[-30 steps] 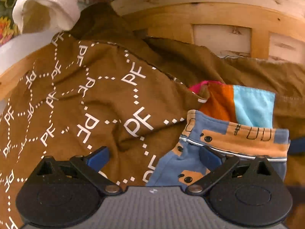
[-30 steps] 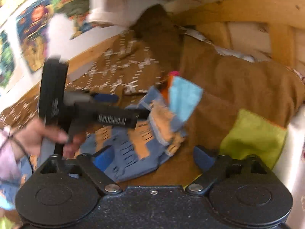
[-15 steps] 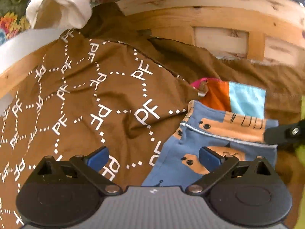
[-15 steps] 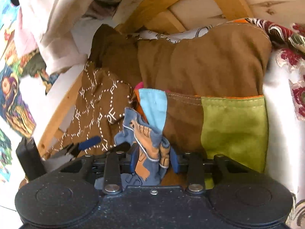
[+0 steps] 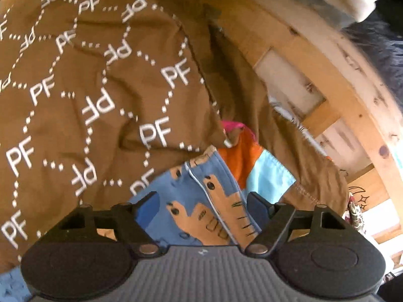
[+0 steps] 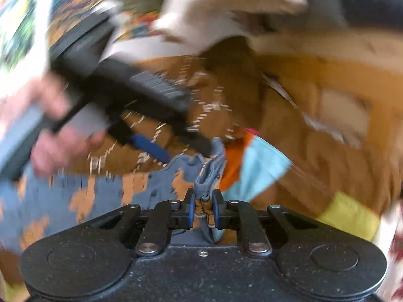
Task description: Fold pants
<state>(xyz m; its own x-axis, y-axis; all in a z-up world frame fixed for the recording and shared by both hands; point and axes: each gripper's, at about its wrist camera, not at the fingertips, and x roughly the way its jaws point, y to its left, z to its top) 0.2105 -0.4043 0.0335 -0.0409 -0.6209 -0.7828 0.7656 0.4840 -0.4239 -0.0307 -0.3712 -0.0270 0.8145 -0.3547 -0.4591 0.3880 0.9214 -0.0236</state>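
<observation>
Small blue pants (image 5: 201, 201) with orange animal prints lie crumpled on a brown cloth. My left gripper (image 5: 202, 205) points down over them. Its jaws are closing, the fabric lies between the blue pads, and the pads do not press on it. In the blurred right wrist view my right gripper (image 6: 203, 210) is still closing, and its pads pinch a bunched edge of the pants (image 6: 151, 183). The left gripper (image 6: 181, 148) shows there too, held by a person's hand (image 6: 58, 138) just beyond the pants.
A brown cloth printed with white "PF" letters (image 5: 88, 100) covers the left side. A brown cushion with orange, light-blue (image 5: 269, 173) and green (image 6: 350, 216) patches lies behind the pants. A wooden slatted frame (image 5: 314, 75) curves around the back, with white cloth (image 6: 226, 12) draped above.
My right gripper went from wide open to pinched on the pants' edge and swung sideways. My left gripper rolled and rose, and its jaws narrowed over the pants.
</observation>
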